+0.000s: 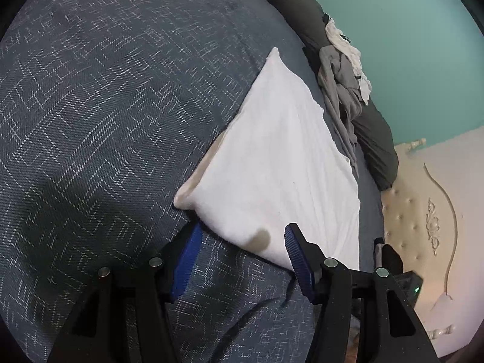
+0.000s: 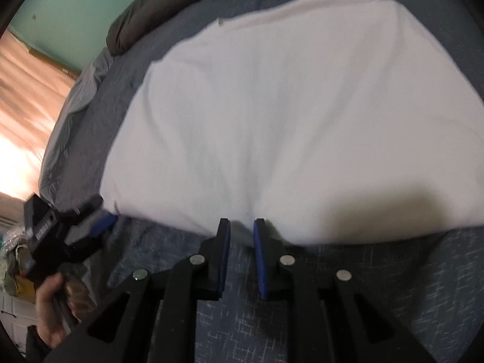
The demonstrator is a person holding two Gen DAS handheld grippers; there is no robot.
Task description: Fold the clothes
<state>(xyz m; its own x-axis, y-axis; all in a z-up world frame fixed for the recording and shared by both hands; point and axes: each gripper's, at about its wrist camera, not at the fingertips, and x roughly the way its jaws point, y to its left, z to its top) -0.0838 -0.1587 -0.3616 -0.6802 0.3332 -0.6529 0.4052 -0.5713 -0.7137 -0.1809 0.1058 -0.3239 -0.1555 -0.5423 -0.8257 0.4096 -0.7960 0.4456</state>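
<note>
A white garment [image 1: 272,163] lies folded flat on the dark blue patterned bedspread [image 1: 90,121]. My left gripper [image 1: 242,242] is open at its near corner. One blue pad [image 1: 187,257] rests on the bedspread beside the cloth and the other fingertip [image 1: 295,248] lies over the garment's edge. In the right wrist view the white garment [image 2: 287,121] fills the middle. My right gripper [image 2: 242,227] is shut on its near edge, and creases fan out from the pinch. The left gripper [image 2: 99,224] shows at the garment's left corner, held by a hand [image 2: 51,302].
A heap of grey and white clothes [image 1: 341,69] lies behind the garment against a dark grey pillow [image 1: 378,142]. A cream tufted headboard [image 1: 423,211] and a teal wall [image 1: 408,45] stand beyond. The bed's edge [image 2: 69,121] drops to a wooden floor [image 2: 24,106].
</note>
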